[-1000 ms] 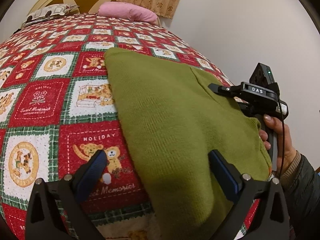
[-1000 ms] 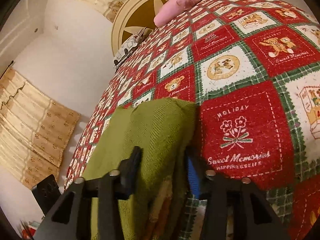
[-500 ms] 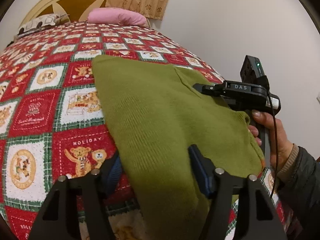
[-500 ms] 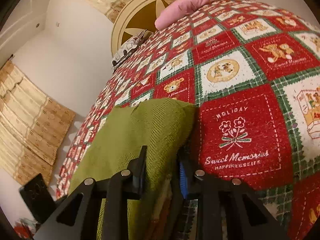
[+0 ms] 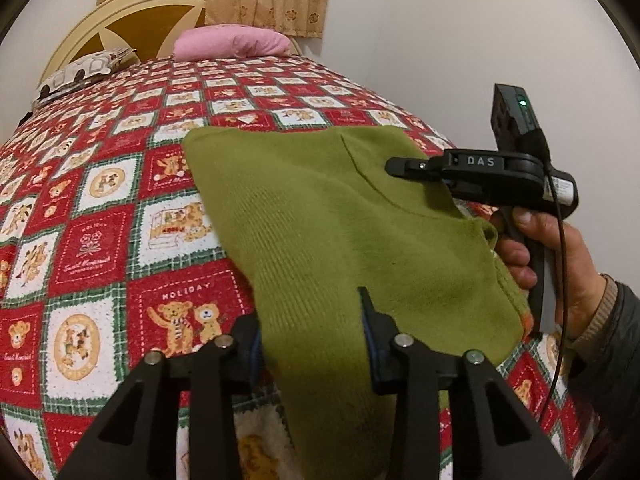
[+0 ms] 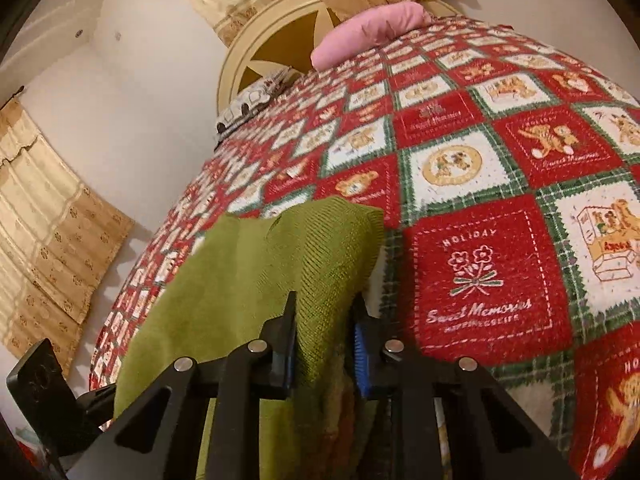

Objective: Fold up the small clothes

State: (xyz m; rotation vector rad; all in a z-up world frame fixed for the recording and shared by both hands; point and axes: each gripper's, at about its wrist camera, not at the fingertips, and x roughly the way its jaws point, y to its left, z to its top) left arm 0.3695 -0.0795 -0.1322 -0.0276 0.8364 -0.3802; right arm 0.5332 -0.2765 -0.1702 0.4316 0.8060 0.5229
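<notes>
A green knit [image 5: 328,232] lies near the foot edge of the bed, spread over the red teddy-bear quilt [image 5: 96,240]. The left gripper [image 5: 312,340] is clenched on the knit's near edge, cloth bunched between its jaws and hanging below them. The right gripper [image 6: 324,340] grips another bunch of the same knit [image 6: 256,280], which drapes down past its fingers. A pink pillow [image 5: 232,42] and a patterned one [image 5: 80,76] sit at the headboard [image 5: 132,12] end.

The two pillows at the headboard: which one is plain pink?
The pink pillow on the right is plain; the other pillow, to its left in the left wrist view, is white with a dark pattern.
</notes>
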